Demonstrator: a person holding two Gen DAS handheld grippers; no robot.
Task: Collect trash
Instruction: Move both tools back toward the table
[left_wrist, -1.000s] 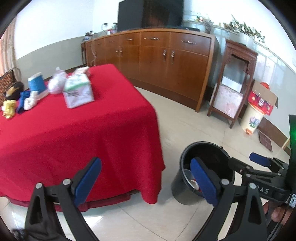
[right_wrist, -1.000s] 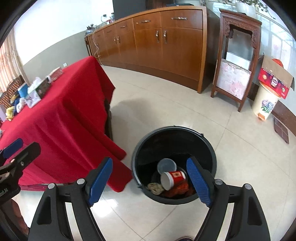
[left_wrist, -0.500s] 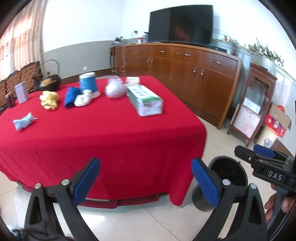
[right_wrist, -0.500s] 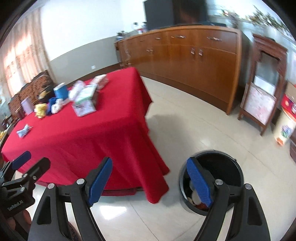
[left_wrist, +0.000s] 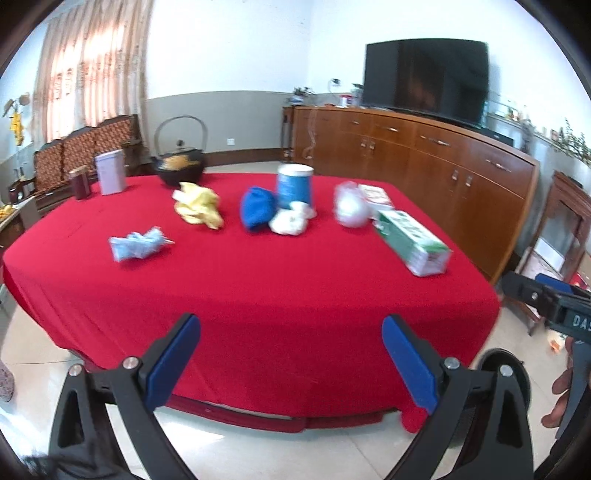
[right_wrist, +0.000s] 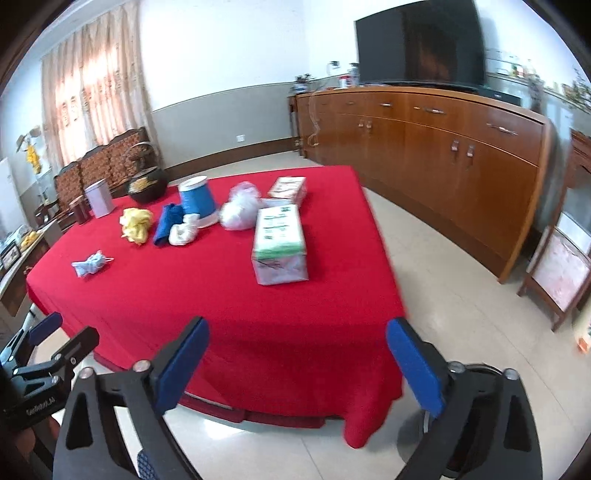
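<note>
Trash lies on a red-clothed table (left_wrist: 258, 295): a crumpled light-blue mask (left_wrist: 138, 248), a yellow wad (left_wrist: 199, 210), a blue cloth ball (left_wrist: 257, 212), a white wad (left_wrist: 290, 223), a clear plastic bag (left_wrist: 351, 208) and a blue paper cup (left_wrist: 294, 187). The same items show in the right wrist view: mask (right_wrist: 90, 263), yellow wad (right_wrist: 136, 224), cup (right_wrist: 197, 201). My left gripper (left_wrist: 291, 363) and right gripper (right_wrist: 297, 363) are both open and empty, held in front of the table's near edge. The black bin (left_wrist: 506, 373) sits on the floor at lower right, mostly hidden.
A green-and-white tissue box (right_wrist: 280, 243), a flat packet (right_wrist: 288, 188), a black kettle (left_wrist: 180, 166), a lilac tin (left_wrist: 110, 177) and a dark jar (left_wrist: 80, 186) stand on the table. A wooden sideboard (right_wrist: 443, 147) with a TV lines the right wall. Chairs stand behind the table.
Both grippers have swung left and up, away from the black bin on the floor, and now face the table top. Both stay open and empty.
</note>
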